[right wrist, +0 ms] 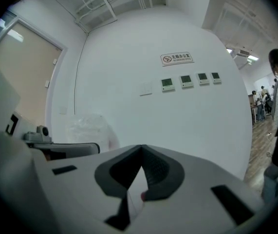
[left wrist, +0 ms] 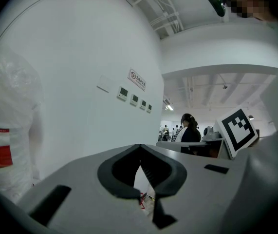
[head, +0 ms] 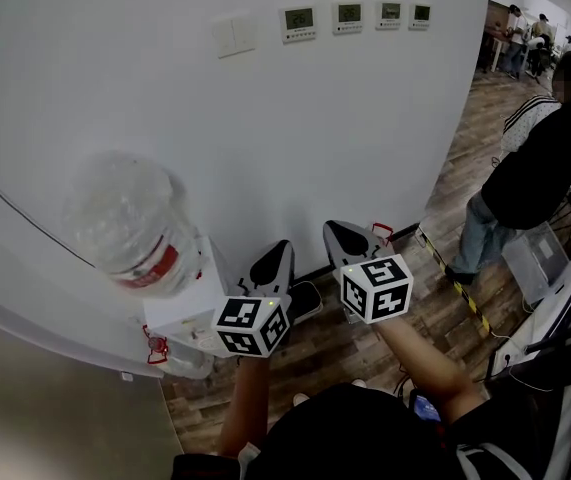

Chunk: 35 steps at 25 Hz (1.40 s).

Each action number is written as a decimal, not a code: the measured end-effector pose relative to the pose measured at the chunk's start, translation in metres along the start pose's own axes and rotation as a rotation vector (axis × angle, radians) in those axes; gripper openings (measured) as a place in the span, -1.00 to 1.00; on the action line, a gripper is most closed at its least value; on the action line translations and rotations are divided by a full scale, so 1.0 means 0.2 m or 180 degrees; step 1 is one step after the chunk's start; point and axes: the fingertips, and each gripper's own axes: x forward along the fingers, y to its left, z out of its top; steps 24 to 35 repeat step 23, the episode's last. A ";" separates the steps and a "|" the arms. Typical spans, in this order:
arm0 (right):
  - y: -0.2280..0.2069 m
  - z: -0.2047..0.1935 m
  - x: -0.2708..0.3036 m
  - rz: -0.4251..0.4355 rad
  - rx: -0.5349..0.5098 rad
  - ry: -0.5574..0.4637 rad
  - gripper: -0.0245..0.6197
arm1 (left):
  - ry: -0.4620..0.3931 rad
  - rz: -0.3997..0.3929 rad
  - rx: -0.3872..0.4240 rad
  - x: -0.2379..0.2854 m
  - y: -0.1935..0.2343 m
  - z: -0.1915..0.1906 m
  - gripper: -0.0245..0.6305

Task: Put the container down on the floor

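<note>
Down on floor (head: 365, 340) at foot of water dispenser (head: 187, 296), tucked vs. its right side: container (head: 183, 362), clear plastic w/ red clasp, partly hidden under a marker cube (head: 251, 326). Looks set down already, so task prob. done or nearly.

Just right of dispenser, side by side & aimed about level at wall (head: 265, 118): left gripper (head: 282, 248), right gripper (head: 337, 228). Both claws closed tip to tip, pads meeting, nothing pinched. Makes sense w/ nothing left to carry. Neither touching container.

Head view only: both grippers together, container's spot on floor, person (head: 535, 168) standing well right of dispenser.

Left gripper view only: pads meeting close up. Also dispenser's bottle (left wrist: 2, 140) w/ red label at far left, plus sliver of white w/ red bit thru slot under tips. Poss. container's clasp, can't confirm.

Right gripper view only: row of wall panels (right wrist: 190, 79) w/ a sign above, right of dispenser. No floor, no container.
</note>
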 end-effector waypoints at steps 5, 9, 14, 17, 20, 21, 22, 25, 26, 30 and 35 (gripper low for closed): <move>-0.02 0.00 -0.04 0.0011 0.0042 -0.0009 -0.84 | -0.0011 -0.0028 0.0017 0.00 -0.05 0.00 -0.87; -0.01 0.00 -0.06 0.0021 0.0039 -0.0025 -0.83 | -0.0013 -0.0042 0.0018 0.00 -0.07 0.00 -0.87; -0.03 0.01 -0.08 0.0015 0.0033 -0.0035 -0.83 | -0.0020 -0.0071 0.0039 0.00 -0.10 0.00 -0.87; -0.03 0.01 -0.09 0.0020 0.0028 -0.0034 -0.83 | -0.0026 -0.0083 0.0042 0.01 -0.11 0.01 -0.87; -0.04 0.02 -0.10 0.0029 0.0020 -0.0032 -0.84 | -0.0033 -0.0094 0.0050 0.02 -0.13 0.02 -0.87; -0.04 0.01 -0.10 0.0032 0.0021 -0.0030 -0.84 | -0.0032 -0.0098 0.0050 0.02 -0.13 0.02 -0.87; -0.04 0.01 -0.10 0.0034 0.0022 -0.0028 -0.83 | -0.0030 -0.0101 0.0049 0.02 -0.14 0.02 -0.87; -0.04 0.01 -0.10 0.0037 0.0025 -0.0027 -0.84 | -0.0029 -0.0105 0.0047 0.03 -0.14 0.02 -0.87; -0.04 0.01 -0.10 0.0037 0.0025 -0.0027 -0.84 | -0.0029 -0.0105 0.0047 0.03 -0.14 0.02 -0.87; -0.04 0.01 -0.10 0.0037 0.0025 -0.0027 -0.84 | -0.0029 -0.0105 0.0047 0.03 -0.14 0.02 -0.87; -0.04 0.01 -0.10 0.0037 0.0025 -0.0027 -0.84 | -0.0029 -0.0105 0.0047 0.03 -0.14 0.02 -0.87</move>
